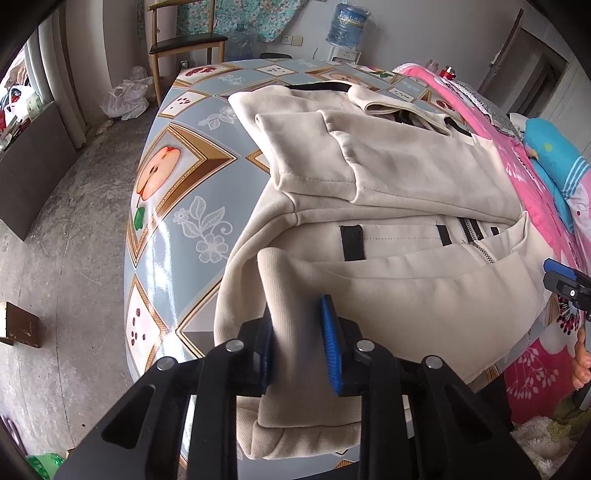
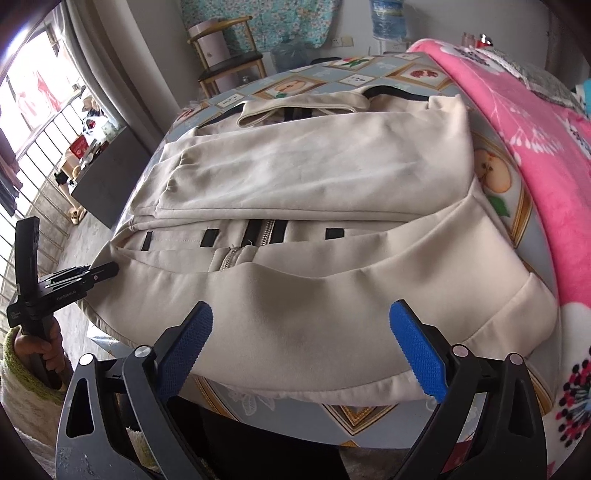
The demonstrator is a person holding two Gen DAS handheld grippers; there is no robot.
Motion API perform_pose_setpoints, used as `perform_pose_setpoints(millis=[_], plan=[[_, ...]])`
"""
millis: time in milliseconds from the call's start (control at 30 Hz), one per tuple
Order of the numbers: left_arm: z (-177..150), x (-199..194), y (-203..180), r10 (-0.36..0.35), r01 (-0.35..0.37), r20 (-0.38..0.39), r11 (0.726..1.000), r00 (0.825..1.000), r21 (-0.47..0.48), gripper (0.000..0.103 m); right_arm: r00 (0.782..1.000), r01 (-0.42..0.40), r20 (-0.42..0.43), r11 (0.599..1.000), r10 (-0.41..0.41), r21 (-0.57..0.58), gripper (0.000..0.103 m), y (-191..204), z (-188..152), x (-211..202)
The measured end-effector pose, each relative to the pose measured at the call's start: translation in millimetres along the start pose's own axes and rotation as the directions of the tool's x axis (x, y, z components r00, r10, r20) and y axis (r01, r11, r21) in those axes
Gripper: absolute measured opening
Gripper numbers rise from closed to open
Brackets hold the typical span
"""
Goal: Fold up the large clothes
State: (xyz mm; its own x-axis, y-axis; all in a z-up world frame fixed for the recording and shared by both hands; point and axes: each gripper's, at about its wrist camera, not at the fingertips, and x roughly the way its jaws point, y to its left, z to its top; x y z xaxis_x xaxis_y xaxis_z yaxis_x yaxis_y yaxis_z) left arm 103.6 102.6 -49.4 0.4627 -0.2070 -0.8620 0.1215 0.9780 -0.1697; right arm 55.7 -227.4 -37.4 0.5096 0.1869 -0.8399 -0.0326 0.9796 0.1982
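Note:
A cream zip-up jacket (image 1: 388, 177) lies on the patterned table (image 1: 177, 206), sleeves folded across its chest, zipper and black stripes showing. My left gripper (image 1: 297, 325) is shut on a raised fold of the jacket's bottom hem at the near left corner. In the right wrist view the jacket (image 2: 314, 173) fills the table (image 2: 369, 417). My right gripper (image 2: 301, 336) is open, its blue pads (image 2: 417, 350) spread just over the near hem, touching nothing. The left gripper's body (image 2: 66, 288) shows at the left, the right one at the far right in the left view (image 1: 569, 284).
A pink floral blanket (image 2: 535, 147) lies along the table's right side, with a blue pillow (image 1: 554, 162). A wooden chair (image 1: 184, 48), water bottles (image 1: 349, 26) and plastic bags (image 1: 125, 99) stand beyond the table. A dark cabinet (image 1: 29, 166) is at left.

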Motion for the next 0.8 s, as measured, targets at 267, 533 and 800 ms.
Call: perform_pose_setpoints(millis=[267,533,800], plan=[[-2,-2,-2,0.007,-0.007,0.025,1.000,1.000,0.012,0.020,0.998,-0.037,-0.044,0.998,0.035,-0.056,0.080,23,7,20],[-4,-5,2,-0.025,0.025,0.047,1.000,0.999,0.004,0.018,0.996,0.008,-0.092,0.990,-0.022,-0.142,0.033,46,8,41],[-3,-20,13,-0.098,0.104,0.111,0.994,0.989,-0.044,0.018,0.994,0.094,0.066,0.976,-0.083,-0.198,0.005,62,17,3]])
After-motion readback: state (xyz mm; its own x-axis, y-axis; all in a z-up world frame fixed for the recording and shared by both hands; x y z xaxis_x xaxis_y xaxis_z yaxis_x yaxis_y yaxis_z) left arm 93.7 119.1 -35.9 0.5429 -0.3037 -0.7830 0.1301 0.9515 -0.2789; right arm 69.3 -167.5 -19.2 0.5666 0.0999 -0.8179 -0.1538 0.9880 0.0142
